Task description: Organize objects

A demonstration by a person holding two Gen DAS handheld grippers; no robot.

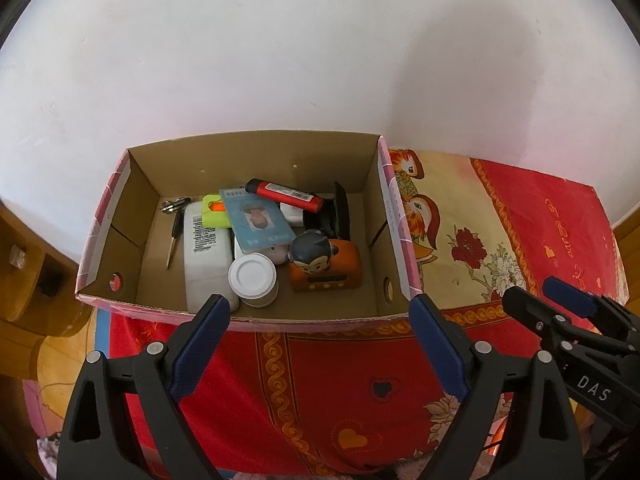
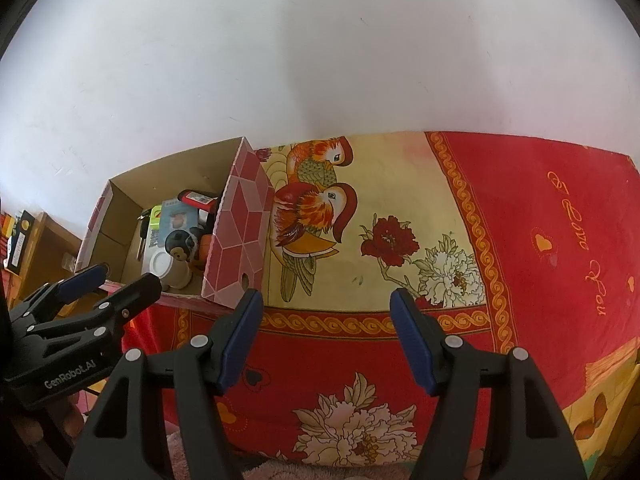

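A pink-patterned cardboard box stands open against the wall on the left of the table. Inside lie a white bottle, a white-lidded cup, an orange toy clock with a cartoon head, a blue card, a red-and-black tube, a yellow-green piece and keys. My left gripper is open just in front of the box's near wall, holding nothing. My right gripper is open above the bare cloth right of the box, also with nothing in it.
A red and yellow cloth with birds and flowers covers the table, which backs onto a white wall. Wooden furniture stands to the left. The cloth to the right of the box carries no objects.
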